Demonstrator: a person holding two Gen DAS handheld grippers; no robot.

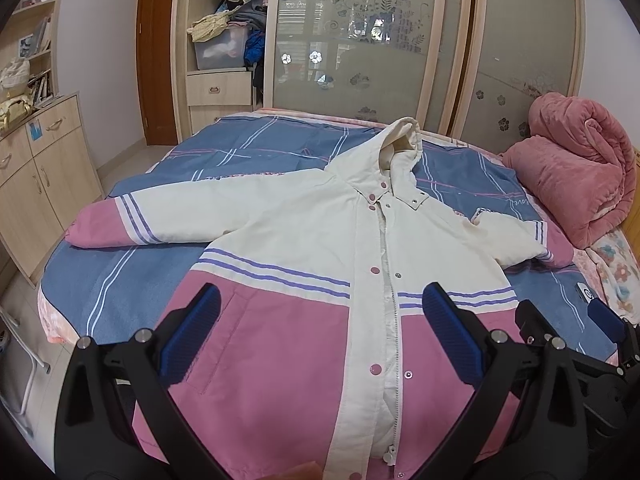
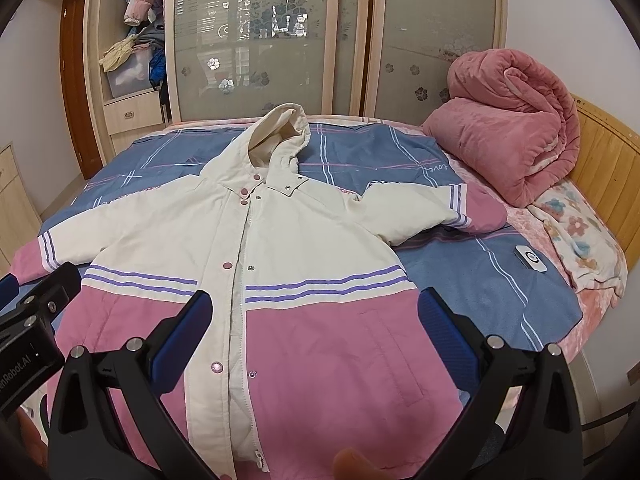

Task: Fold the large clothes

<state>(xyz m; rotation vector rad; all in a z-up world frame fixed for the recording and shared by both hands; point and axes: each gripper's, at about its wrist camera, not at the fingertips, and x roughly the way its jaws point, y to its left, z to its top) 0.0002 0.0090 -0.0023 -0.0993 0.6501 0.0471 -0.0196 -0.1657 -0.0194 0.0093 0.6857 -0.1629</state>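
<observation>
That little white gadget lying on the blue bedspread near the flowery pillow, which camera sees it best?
The right wrist view. There the white gadget lies fully in sight on the bedspread, its round dark ring clear. In the left wrist view only a sliver of it shows near the edge, partly hidden behind the right gripper.

A bed (image 2: 500,288) under a blue striped cover is filling the room ahead of the jaws. Beyond it, a wardrobe (image 1: 360,40) with frosted floral sliding doors is reflecting light, possibly from a window. A rolled pink blanket (image 2: 512,128) is lying to the right by the wooden headboard (image 2: 604,160); a pale cabinet (image 1: 44,172) is standing to the left
</observation>
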